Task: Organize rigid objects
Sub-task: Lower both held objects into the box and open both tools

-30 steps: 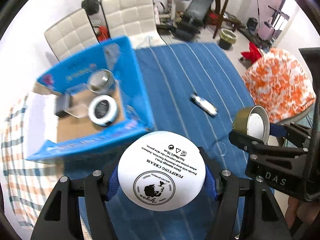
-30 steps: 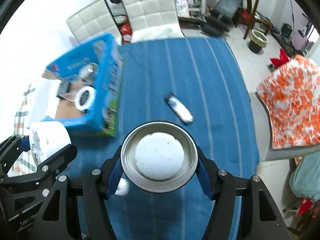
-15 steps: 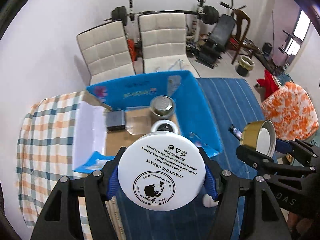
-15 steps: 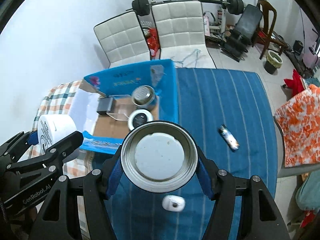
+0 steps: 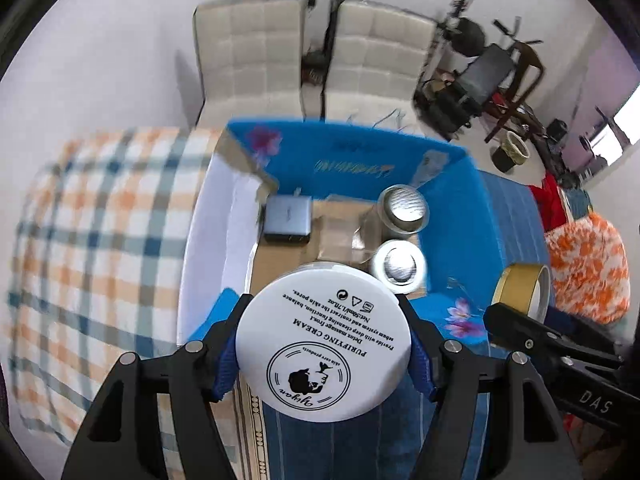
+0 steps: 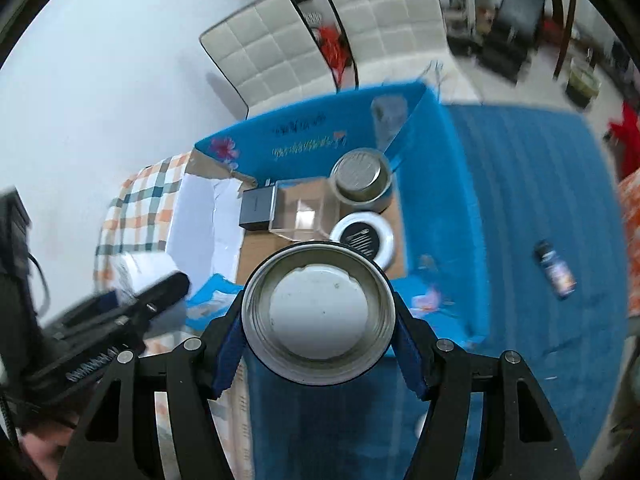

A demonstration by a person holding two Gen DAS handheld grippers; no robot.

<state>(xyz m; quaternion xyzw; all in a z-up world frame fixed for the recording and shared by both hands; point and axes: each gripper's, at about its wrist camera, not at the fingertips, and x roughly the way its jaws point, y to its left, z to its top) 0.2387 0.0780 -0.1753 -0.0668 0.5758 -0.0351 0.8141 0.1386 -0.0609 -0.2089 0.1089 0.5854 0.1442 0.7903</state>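
Observation:
My left gripper (image 5: 323, 346) is shut on a white cream jar (image 5: 323, 346) with black print on its base, held above the near edge of an open blue cardboard box (image 5: 456, 168). My right gripper (image 6: 318, 318) is shut on a silver tin (image 6: 318, 318) with a white base, also above the box's near edge (image 6: 440, 184). The tin's gold side shows at the right of the left wrist view (image 5: 522, 294). In the box lie a dark grey block (image 5: 287, 219), a clear plastic case (image 6: 305, 213), a metal jar (image 5: 403, 206) and a white-rimmed round tin (image 5: 398, 266).
The box sits between a blue striped cloth (image 6: 540, 184) and a checked cloth (image 5: 100, 220). A small dark bottle (image 6: 555, 269) lies on the blue cloth to the right. Two white chairs (image 5: 312, 60) stand behind the table. An orange patterned seat (image 5: 586, 264) is at the right.
Both grippers have moved left and forward from over the blue cloth to above the box, still holding their objects. The box now fills the middle of both views.

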